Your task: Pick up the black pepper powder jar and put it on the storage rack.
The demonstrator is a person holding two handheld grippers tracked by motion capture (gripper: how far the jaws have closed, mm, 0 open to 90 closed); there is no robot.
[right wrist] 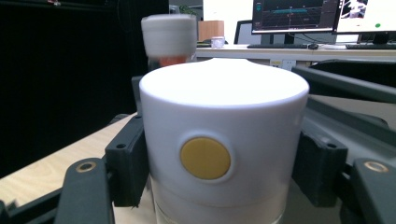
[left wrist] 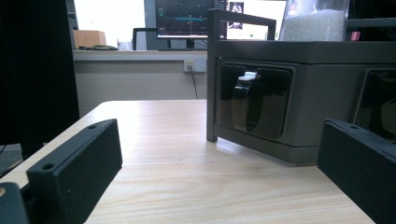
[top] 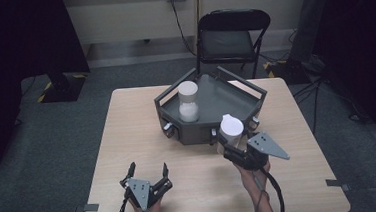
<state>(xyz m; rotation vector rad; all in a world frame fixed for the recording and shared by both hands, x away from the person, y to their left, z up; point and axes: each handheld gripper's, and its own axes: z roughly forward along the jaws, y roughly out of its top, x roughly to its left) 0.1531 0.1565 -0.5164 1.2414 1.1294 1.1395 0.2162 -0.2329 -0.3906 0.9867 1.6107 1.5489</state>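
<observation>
A grey tray (top: 194, 131) with raised handles stands at the table's far middle, and a white-lidded jar (top: 188, 101) of white grains stands in its left part. My right gripper (top: 228, 147) is shut on a second white-lidded jar (top: 231, 128), held above the tray's front right corner. In the right gripper view that jar (right wrist: 223, 116) has a yellow dot on its lid, the black pads (right wrist: 127, 161) press on both sides, and the other jar (right wrist: 169, 33) is blurred behind. My left gripper (top: 148, 168) rests open on the table front left, its jaws facing the tray wall (left wrist: 317, 93).
A black folding chair (top: 232, 37) stands behind the light wooden table (top: 128, 135). A black latch (left wrist: 250, 102) sits in the tray's side wall. A desk with monitors (left wrist: 187, 18) is far behind. Bare tabletop lies left of the tray.
</observation>
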